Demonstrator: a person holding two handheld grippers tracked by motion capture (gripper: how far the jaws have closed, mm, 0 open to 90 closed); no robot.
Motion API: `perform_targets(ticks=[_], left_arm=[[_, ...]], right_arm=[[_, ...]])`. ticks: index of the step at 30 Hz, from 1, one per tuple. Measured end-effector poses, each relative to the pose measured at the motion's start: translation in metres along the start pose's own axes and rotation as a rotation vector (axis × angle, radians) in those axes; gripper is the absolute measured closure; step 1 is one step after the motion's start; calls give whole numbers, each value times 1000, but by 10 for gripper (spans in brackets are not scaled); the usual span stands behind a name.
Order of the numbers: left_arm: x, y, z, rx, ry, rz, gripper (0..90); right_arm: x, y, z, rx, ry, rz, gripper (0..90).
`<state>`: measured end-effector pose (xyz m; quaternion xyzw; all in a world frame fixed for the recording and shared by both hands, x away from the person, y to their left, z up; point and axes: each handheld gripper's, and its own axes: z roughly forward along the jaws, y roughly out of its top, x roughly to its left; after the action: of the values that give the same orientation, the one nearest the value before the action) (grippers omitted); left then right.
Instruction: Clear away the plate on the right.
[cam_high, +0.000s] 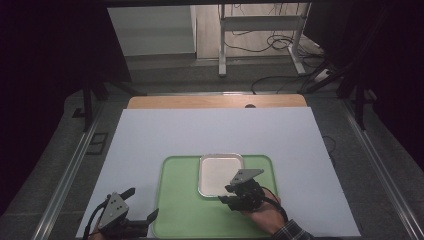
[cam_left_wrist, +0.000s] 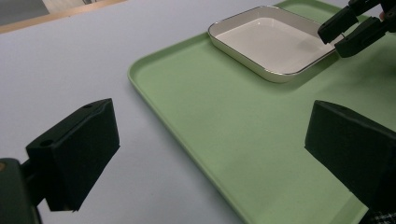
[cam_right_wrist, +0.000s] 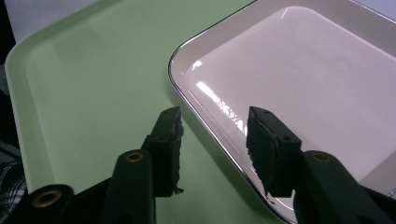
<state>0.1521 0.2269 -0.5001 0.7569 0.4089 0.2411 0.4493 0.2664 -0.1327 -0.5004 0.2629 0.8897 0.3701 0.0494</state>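
A white rectangular dish (cam_high: 217, 172) with a metallic rim sits on a green tray (cam_high: 180, 210) near the table's front. My right gripper (cam_high: 227, 192) is at the dish's near right corner, its jaws apart. In the right gripper view the gripper (cam_right_wrist: 215, 126) straddles the rim of the dish (cam_right_wrist: 303, 79), one jaw over the tray (cam_right_wrist: 93, 84) and one over the dish, neither pad pressing. My left gripper (cam_high: 141, 204) is wide open at the tray's left edge with nothing between its jaws. In the left gripper view, the left gripper (cam_left_wrist: 210, 149) looks across the tray (cam_left_wrist: 233, 116) to the dish (cam_left_wrist: 266, 37) and the right gripper (cam_left_wrist: 343, 32).
The tray lies on a white board (cam_high: 215, 130) that covers the table; a strip of wooden tabletop (cam_high: 215, 101) shows at the far edge. Beyond it are a metal desk frame (cam_high: 260, 35) and cables on the floor.
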Motion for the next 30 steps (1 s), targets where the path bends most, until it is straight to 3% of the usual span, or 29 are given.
perform_targets(ticks=[17,30], left_arm=[[0,0,0,-1,-1,2,28],[0,0,0,-1,-1,3,28]], right_arm=[[-8,0,-7,-24,-21,-17,342],[-18,-2,-22,-78,-47,-16,221]])
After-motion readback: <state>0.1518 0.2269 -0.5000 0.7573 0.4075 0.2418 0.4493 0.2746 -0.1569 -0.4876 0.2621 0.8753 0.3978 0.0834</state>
